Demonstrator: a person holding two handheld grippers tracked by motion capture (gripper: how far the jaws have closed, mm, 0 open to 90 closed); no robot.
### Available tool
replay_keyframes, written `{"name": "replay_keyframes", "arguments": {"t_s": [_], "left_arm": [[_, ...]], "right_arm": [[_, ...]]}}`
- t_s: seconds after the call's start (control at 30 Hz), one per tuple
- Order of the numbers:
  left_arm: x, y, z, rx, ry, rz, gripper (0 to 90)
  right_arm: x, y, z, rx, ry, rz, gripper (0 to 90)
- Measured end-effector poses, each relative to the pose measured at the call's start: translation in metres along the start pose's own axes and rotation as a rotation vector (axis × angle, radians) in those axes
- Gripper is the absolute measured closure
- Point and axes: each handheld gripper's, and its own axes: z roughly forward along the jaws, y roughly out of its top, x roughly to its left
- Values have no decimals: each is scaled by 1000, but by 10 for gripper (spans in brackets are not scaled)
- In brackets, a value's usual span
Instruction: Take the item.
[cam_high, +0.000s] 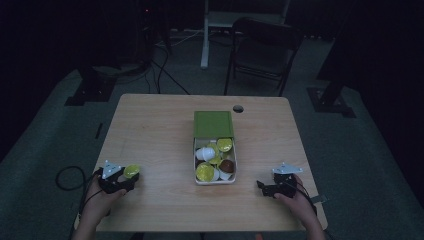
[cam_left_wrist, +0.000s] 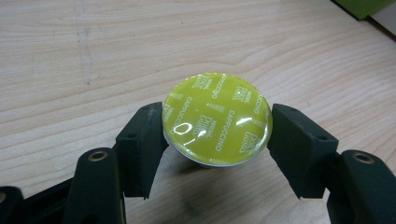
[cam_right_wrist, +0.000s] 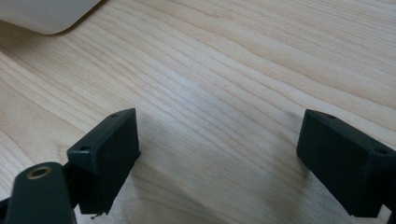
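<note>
Lower left of the high view: left gripper (cam_high: 131, 176), black, grey three-cornered plate on top, cable trailing in a loop off the table edge; held by the left hand (cam_high: 102, 196), forearm cut off by the bottom edge. Clamped on a cappuccino capsule (cam_high: 132, 171), seen here as a small yellow-green disc, detail lost in the dim light.

Centre of the left gripper view: same capsule (cam_left_wrist: 217, 119), foil lid up and slightly tilted, "CAPPUCCINO" printed repeatedly; both pads (cam_left_wrist: 142, 140) pressed against its rim. White cup body mostly hidden beneath the lid. Whether resting on the wooden table (cam_left_wrist: 93, 56) or lifted just clear: cannot tell. Green corner cut off at the upper right of that view.

Centre of the high view: white tray (cam_high: 215, 180) holding mixed capsules, yellow-green lids, white cups on their sides, one brown lid; exact count unreadable, several overlapped. Green lid (cam_high: 213, 123) lying over the tray's far half, contents there hidden. Small dark round hole (cam_high: 238, 108) in the tabletop, upper right of the lid.

Lower right of the high view: right gripper (cam_high: 261, 187), gripped by the right hand (cam_high: 298, 199), low over the table, pointing left toward the tray.

Right gripper view: right gripper (cam_right_wrist: 219, 154) standing wide apart, nothing between, bare wood grain below. White rounded corner, cut off at the upper left, presumably the tray.

Background of the high view: dark folding chair (cam_high: 263, 50), floor cables, very dim.
</note>
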Motion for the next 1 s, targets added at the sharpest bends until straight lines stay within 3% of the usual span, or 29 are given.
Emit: {"name": "replay_keyframes", "arguments": {"t_s": [0.57,0.67,1.0], "left_arm": [[1,-3,0,12,-20,-21,370],[1,-1,-2,4,-12,6,329],[-2,17,-15,-42,-15,36,195]], "right_arm": [[0,0,0,0,0,0,126],[0,0,0,0,0,0,126],[0,0,0,0,0,0,126]]}}
